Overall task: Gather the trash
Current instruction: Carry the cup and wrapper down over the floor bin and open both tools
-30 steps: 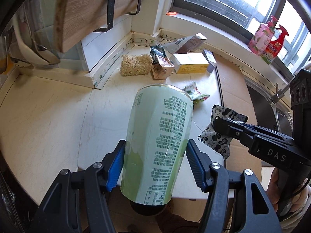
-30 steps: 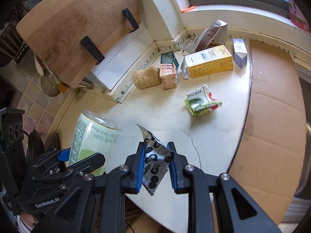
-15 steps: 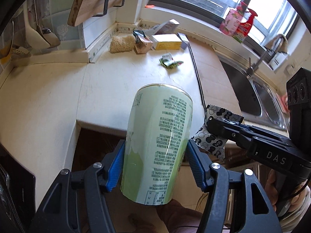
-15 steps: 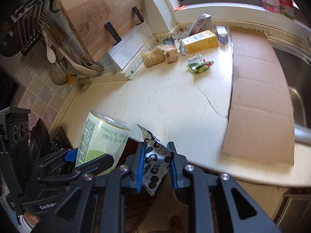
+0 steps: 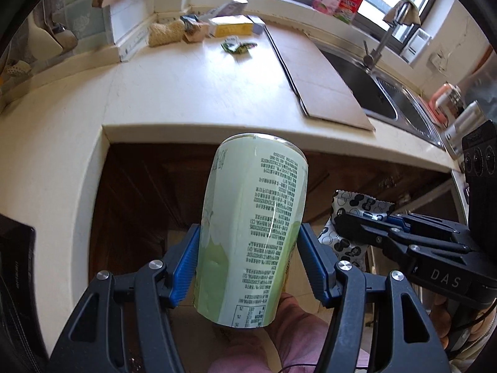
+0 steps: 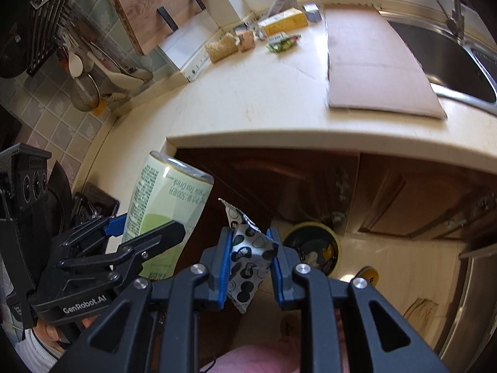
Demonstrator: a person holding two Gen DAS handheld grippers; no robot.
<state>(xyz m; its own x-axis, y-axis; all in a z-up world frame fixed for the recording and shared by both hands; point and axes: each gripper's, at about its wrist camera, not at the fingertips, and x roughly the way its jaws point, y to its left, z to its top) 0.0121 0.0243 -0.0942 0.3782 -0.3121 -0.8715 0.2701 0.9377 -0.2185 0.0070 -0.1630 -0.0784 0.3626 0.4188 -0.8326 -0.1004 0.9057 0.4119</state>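
My left gripper [image 5: 248, 248] is shut on a tall pale-green drink can [image 5: 251, 227], held upright in front of the counter edge. The can [image 6: 167, 205] and left gripper [image 6: 146, 233] also show at the left of the right wrist view. My right gripper [image 6: 250, 264] is shut on a crumpled black-and-white patterned wrapper [image 6: 248, 261]; the same wrapper [image 5: 357, 214] shows beside the can. Down on the floor stands a yellow-rimmed bin [image 6: 313, 248], just beyond the right fingers. More trash lies far back on the counter: a green wrapper [image 5: 237, 45], a yellow box [image 5: 231, 28] and small cartons [image 5: 192, 29].
The cream counter [image 5: 186, 87] carries a flat cardboard sheet [image 5: 316, 74], with a steel sink [image 5: 382, 93] and tap to its right. Dark wooden cabinet doors [image 6: 403, 199] sit under the counter. A cutting board [image 6: 149, 9] and utensils hang on the tiled wall.
Both grippers have pulled back off the counter and lowered in front of the cabinets, still holding the can and the wrapper. The floor bin has come into the right wrist view.
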